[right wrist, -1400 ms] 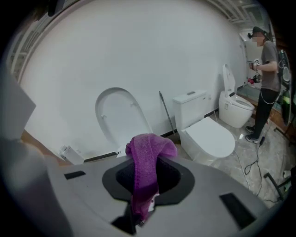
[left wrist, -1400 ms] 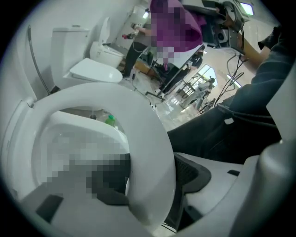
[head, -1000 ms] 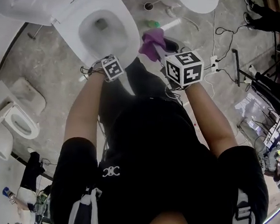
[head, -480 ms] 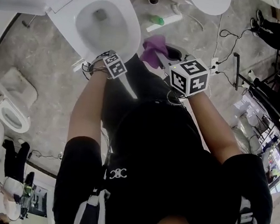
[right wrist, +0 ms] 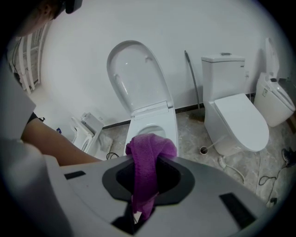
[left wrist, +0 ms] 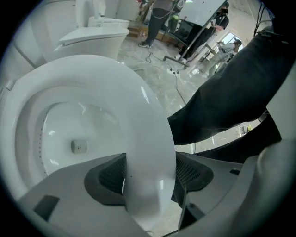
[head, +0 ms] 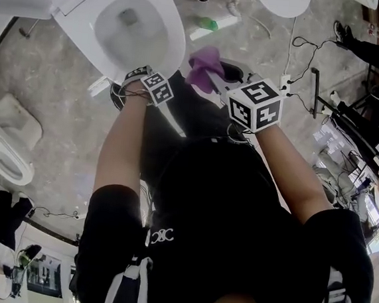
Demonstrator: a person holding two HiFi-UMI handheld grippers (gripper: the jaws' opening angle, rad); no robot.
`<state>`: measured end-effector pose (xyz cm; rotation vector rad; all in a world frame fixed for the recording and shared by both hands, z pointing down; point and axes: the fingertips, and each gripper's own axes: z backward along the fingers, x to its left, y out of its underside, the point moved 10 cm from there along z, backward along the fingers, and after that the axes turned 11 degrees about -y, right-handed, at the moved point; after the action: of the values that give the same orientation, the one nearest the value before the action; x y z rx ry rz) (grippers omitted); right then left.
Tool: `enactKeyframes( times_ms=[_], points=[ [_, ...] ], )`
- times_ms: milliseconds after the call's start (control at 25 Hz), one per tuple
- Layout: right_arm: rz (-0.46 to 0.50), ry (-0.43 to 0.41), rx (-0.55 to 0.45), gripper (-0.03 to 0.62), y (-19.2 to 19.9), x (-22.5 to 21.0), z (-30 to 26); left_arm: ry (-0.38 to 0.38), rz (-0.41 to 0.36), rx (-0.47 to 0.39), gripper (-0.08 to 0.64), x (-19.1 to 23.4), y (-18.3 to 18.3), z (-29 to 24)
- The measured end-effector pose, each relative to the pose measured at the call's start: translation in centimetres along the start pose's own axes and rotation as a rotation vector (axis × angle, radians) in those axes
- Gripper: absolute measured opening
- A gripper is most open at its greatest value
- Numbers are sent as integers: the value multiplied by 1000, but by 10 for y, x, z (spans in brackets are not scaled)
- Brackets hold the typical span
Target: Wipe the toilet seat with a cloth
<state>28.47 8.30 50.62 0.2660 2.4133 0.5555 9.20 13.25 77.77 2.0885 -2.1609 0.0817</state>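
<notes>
Purple cloth (right wrist: pixel 148 162) is pinched fast between the jaws of the right gripper (right wrist: pixel 148 183), a fold bulging out ahead of the tips and a tail hanging below them. From the head view that gripper (head: pixel 211 76) holds the cloth (head: pixel 203 63) just off the near right edge of the white toilet seat (head: pixel 175 43), over the floor and the person's dark trousers, not on the seat. The seat lies ahead and to the left of the cloth, its long axis running from the front edge near the person away to the hinge, where the lid stands raised against the wall.

The left gripper (head: pixel 142 78) is the nearer one to the seat. It points steeply down at the front edge, and its own view shows the seat (left wrist: pixel 138 102) rim passing right between the two pads. Its jaws have just been opening and stand at their widest, with the rim filling almost the whole gap of the left gripper (left wrist: pixel 149 175). I think the pads sit just shy of the plastic and do not press it, though the view is too close to be sure.

My guess is that the wipe calls for the right gripper to carry the cloth left and down onto the right rim.
</notes>
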Motion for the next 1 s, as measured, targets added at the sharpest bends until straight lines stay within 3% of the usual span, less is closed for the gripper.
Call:
enactKeyframes(
  times_ms=[160, 360, 520, 640, 800, 840, 880, 920, 960, 1000],
  points=[
    [1, -2, 10, 55, -1, 0, -12, -38, 0, 17, 301, 4, 1, -4],
    [32, -3, 2, 55, -11, 9, -20, 53, 119, -38, 303, 13, 3, 5],
    [59, -4, -16, 55, -25, 20, -17, 52, 189, -102, 407, 2, 17, 28],
    [81, 0, -30, 55, -39, 25, -10, 59, 313, -188, 410, -1, 17, 62],
    [108, 5, -40, 55, -58, 27, -12, 113, 558, -338, 403, 9, 21, 111],
    [112, 4, -39, 55, -62, 26, -15, 132, 630, -388, 328, 15, 24, 123],
    [116, 3, -38, 55, -66, 26, -19, 129, 702, -455, 176, 23, 28, 135],
    [122, 3, -35, 55, -69, 25, -23, 110, 769, -532, 87, 33, 32, 148],
    [129, 4, -29, 55, -72, 24, -28, 86, 833, -608, 16, 44, 37, 159],
    [138, 6, -23, 55, -73, 23, -34, 71, 895, -677, 8, 53, 43, 169]
  ],
)
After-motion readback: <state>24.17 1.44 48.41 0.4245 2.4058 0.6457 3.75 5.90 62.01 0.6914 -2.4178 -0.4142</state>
